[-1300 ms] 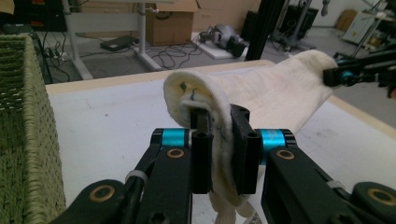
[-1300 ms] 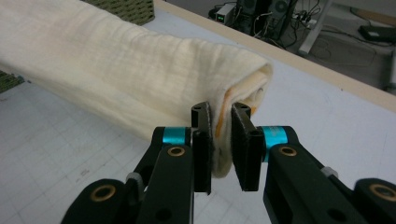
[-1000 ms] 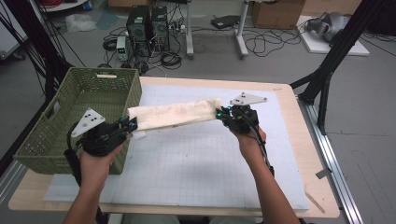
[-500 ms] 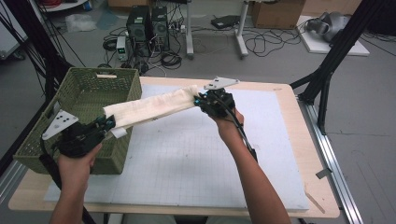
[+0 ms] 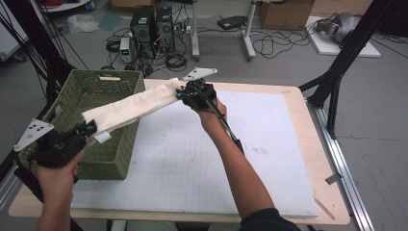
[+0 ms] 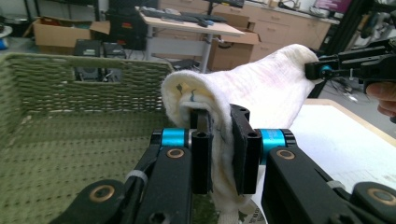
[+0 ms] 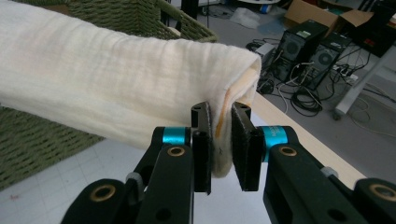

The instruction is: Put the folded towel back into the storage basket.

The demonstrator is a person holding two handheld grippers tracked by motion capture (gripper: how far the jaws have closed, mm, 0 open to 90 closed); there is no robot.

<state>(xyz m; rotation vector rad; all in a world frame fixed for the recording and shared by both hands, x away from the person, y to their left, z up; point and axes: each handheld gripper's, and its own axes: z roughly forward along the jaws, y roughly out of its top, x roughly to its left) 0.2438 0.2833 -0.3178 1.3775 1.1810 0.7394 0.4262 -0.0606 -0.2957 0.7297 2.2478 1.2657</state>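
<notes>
A folded cream cloth (image 5: 132, 106) hangs stretched in the air between my two grippers. My left gripper (image 5: 89, 129) is shut on its near end, above the right wall of a green woven basket (image 5: 120, 154). My right gripper (image 5: 180, 95) is shut on the far end, over the table's back edge. In the left gripper view the cloth (image 6: 261, 93) is pinched between the jaws of the left gripper (image 6: 220, 154), with the basket's floor (image 6: 70, 144) below. In the right gripper view the right gripper (image 7: 221, 144) pinches the cloth's folded edge (image 7: 116, 74).
The basket stands at the table's left side on a white gridded mat (image 5: 202, 159). Black frame legs (image 5: 337, 72) rise at the right. Beyond the table's far edge the floor holds computer towers (image 5: 151, 24), cables and boxes.
Both hands have carried the cloth to the left. The left gripper has moved from beside the basket's right wall to above the basket's near right corner. The right gripper has risen slightly.
</notes>
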